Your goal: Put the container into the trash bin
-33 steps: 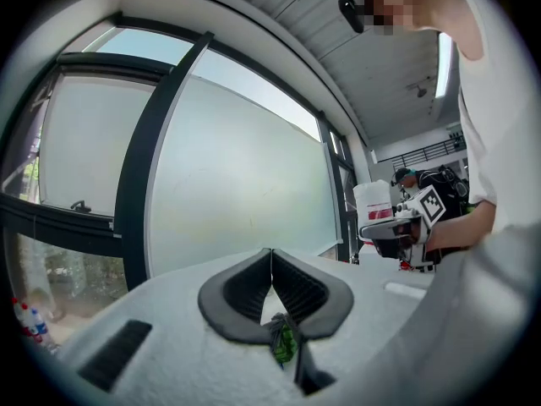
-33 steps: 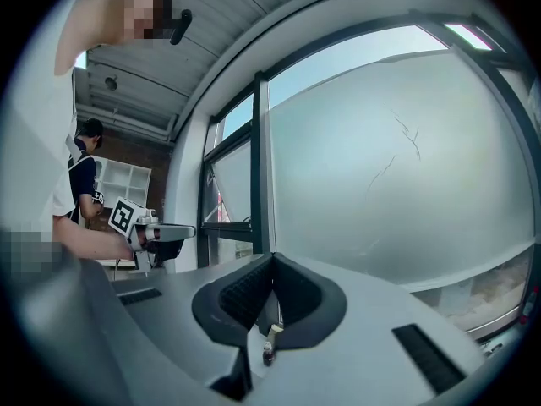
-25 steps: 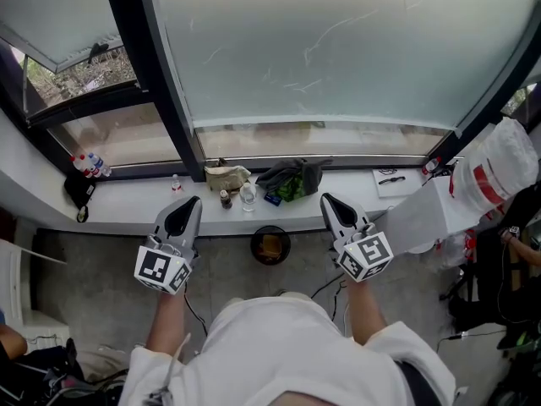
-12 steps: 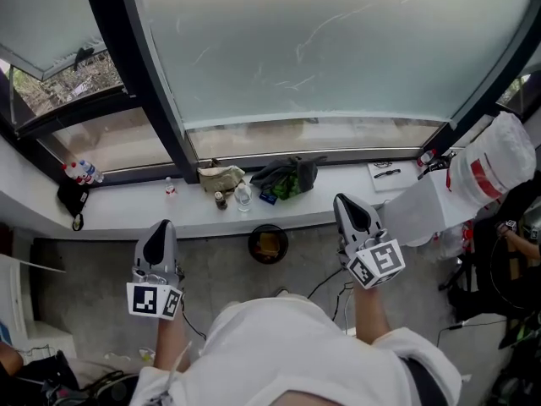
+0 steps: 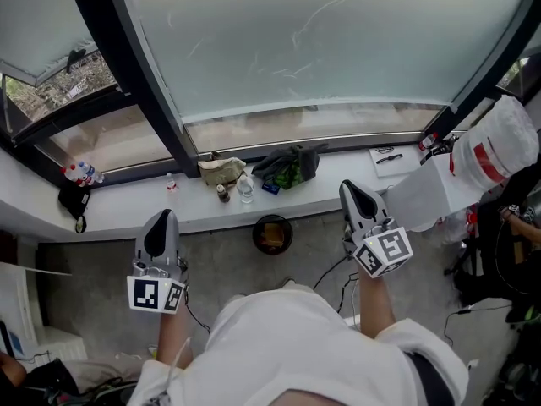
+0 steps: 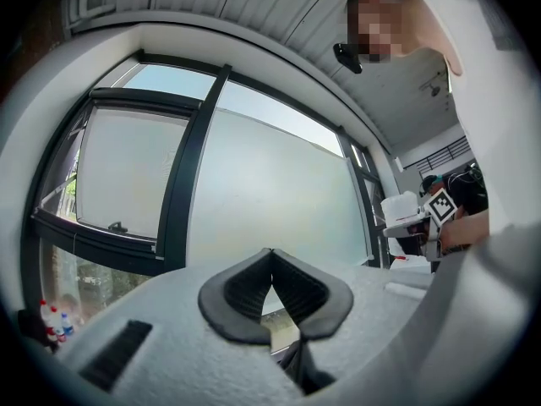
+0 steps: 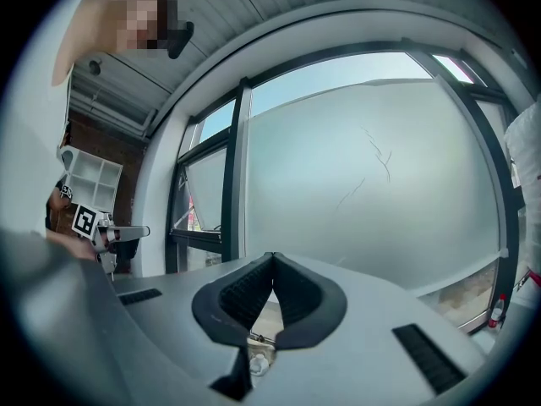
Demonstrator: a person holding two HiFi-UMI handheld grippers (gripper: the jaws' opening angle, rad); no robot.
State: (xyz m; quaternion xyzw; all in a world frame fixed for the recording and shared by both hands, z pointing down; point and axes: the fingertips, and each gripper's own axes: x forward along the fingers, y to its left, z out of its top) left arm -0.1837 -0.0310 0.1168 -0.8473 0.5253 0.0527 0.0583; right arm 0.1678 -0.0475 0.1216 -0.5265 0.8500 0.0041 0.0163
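Left gripper (image 5: 164, 220): jaws were closed tip to tip with nothing between them; it pointed toward the window ledge, left of the trash bin.
Right gripper (image 5: 351, 191): jaws were likewise pressed together and empty; it was held right of the trash bin.
Marker cubes: the left cube (image 5: 156, 295) and the right cube (image 5: 385, 252) each showed a black-and-white square pattern, with no words.
Container (image 5: 271, 241): a tan-brown thing lay inside the trash bin; I could not tell its shape.
Trash bin (image 5: 255, 237): round and black, it stood on the floor just below the ledge, between the two grippers.
Ledge (image 5: 127, 211): a long white window ledge, it ran across in front of both grippers.
On the ledge, middle: a clear bottle (image 5: 245, 190) and a small brown jar (image 5: 224, 196) stood beside a tan bag (image 5: 221, 170) and a dark and green bundle (image 5: 287, 167); their labels were too small to read.
On the ledge, left: red-capped bottles (image 5: 82, 172) stood near a black pouch (image 5: 76, 200).
On the ledge, right: a sheet of paper (image 5: 387, 156) lay flat, its print too small to read.
Far right: a white bag with a red stripe (image 5: 499, 152).
Window (image 5: 321, 49): frosted glass in dark frames.
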